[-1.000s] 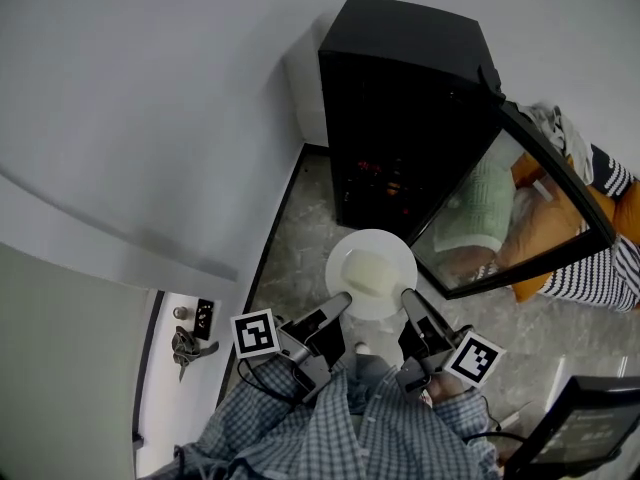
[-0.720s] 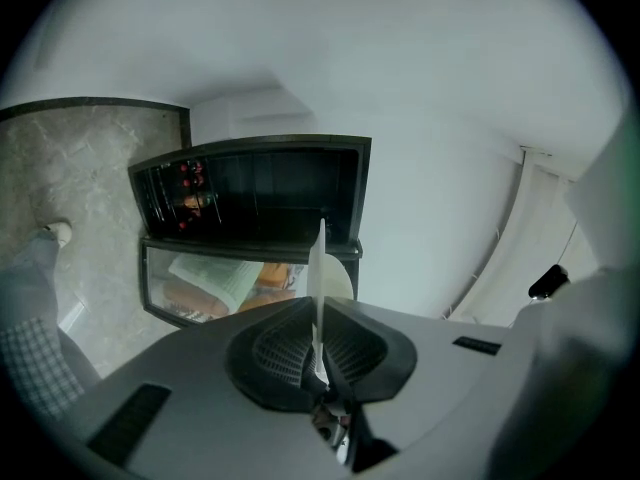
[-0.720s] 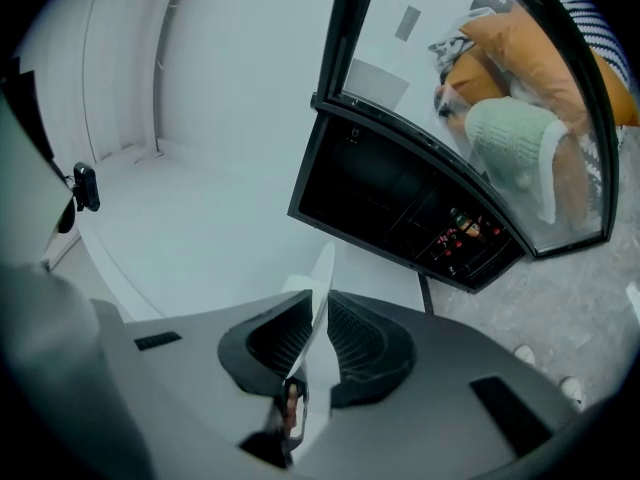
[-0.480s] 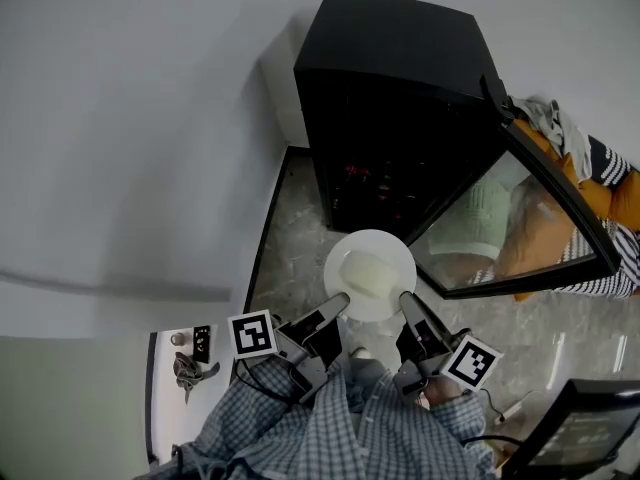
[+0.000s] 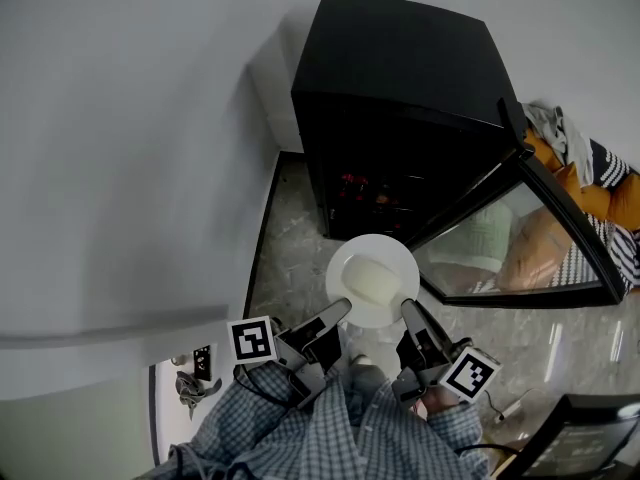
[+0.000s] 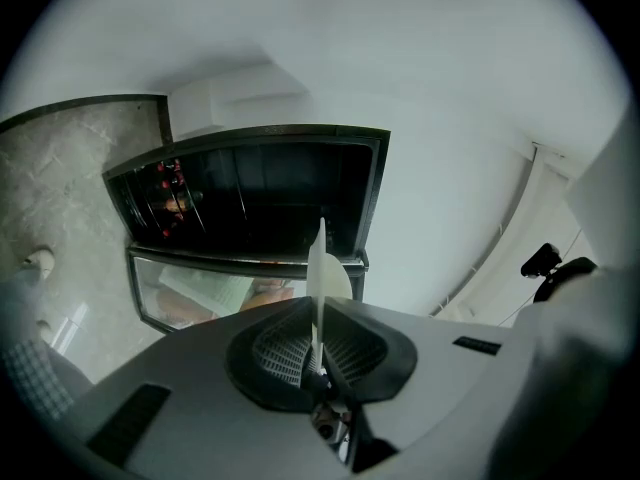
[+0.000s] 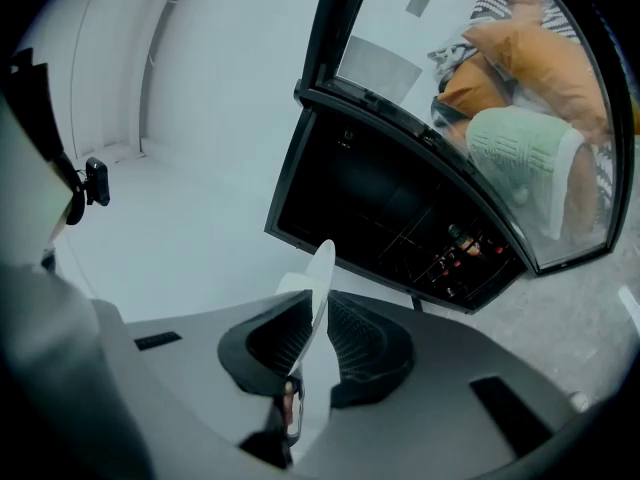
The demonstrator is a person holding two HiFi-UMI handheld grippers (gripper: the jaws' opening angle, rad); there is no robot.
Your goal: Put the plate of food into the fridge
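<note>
1. Carrying looks like the step in hand: the plate (image 5: 372, 280) with its pale slab of food (image 5: 366, 284) is held in the air just in front of the fridge (image 5: 400, 78), at its open mouth and not yet inside.
2. The plate is gripped from two sides. The left gripper (image 5: 338, 311) is clamped on the rim on the side away from the fridge's glass door (image 5: 520, 243), and the right gripper (image 5: 407, 310) is clamped on the door side. In both gripper views the rim is seen edge-on, pinched between the pads.
3. The plate should be kept level and both grippers moved into the fridge together at the same pace, so the rim isn't twisted out of either pinch.
4. A shelf spot clear of the red-topped stuff (image 5: 365, 183) deep in the fridge should be picked. The racks are hard to make out in the dark, so it's best taken slowly.
5. The swung-out door should be given room on the right gripper's side.
6. Neither pinch should be let go until the plate is resting flat on a shelf.
</note>
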